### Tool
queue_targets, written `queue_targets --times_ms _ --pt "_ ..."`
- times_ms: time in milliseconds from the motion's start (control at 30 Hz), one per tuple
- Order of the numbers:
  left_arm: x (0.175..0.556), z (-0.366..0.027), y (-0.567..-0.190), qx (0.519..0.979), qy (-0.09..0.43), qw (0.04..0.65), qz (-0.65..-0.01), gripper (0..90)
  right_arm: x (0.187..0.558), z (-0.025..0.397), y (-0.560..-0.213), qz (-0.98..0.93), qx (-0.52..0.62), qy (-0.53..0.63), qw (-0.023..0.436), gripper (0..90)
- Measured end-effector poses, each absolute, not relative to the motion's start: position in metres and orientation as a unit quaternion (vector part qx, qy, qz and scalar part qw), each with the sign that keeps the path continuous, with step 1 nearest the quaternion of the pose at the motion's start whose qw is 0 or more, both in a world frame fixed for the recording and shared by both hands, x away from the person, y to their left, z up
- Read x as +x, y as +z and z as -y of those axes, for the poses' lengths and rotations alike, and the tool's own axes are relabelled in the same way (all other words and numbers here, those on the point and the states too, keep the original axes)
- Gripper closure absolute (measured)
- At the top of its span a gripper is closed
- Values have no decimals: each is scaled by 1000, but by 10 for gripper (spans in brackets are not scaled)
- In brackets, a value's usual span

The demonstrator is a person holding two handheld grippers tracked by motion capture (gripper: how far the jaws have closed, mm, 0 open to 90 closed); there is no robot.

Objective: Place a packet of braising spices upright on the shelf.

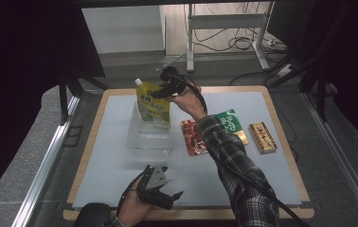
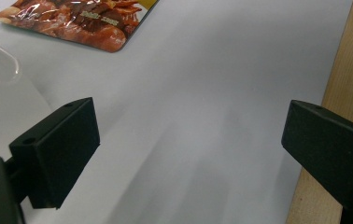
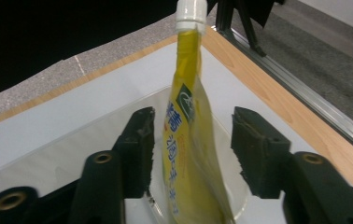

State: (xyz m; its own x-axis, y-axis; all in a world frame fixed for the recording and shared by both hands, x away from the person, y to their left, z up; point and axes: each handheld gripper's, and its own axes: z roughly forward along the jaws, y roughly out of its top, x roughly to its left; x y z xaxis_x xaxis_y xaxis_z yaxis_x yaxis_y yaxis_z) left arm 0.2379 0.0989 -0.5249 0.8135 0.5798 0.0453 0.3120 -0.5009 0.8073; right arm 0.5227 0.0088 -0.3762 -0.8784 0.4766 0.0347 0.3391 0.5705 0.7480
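Below our right gripper (image 1: 167, 86) stands the clear rectangular plastic bin (image 1: 149, 137), and between its spread jaws the yellow spouted drink pouch (image 3: 184, 135) stands upright inside that bin, touching one pad at most. We judge the placing step nearly finished; next we draw the jaws clear upward without toppling it. Our left gripper (image 1: 162, 193) rests spread, well apart.

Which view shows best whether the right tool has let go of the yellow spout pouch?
The right gripper view: the yellow spout pouch stands edge-on between the right tool's open jaws, a gap showing on one side. The high view shows its printed face in the clear container, the grip hidden.
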Motion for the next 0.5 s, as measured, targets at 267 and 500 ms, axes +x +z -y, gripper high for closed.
queue_targets --times_ms 267,500 --pt "238 -98 -526 853 157 423 -262 41 518 3 -372 -882 222 401 114 329" --pt "238 -98 -526 853 157 424 -262 41 511 9 -371 -879 213 408 124 220"
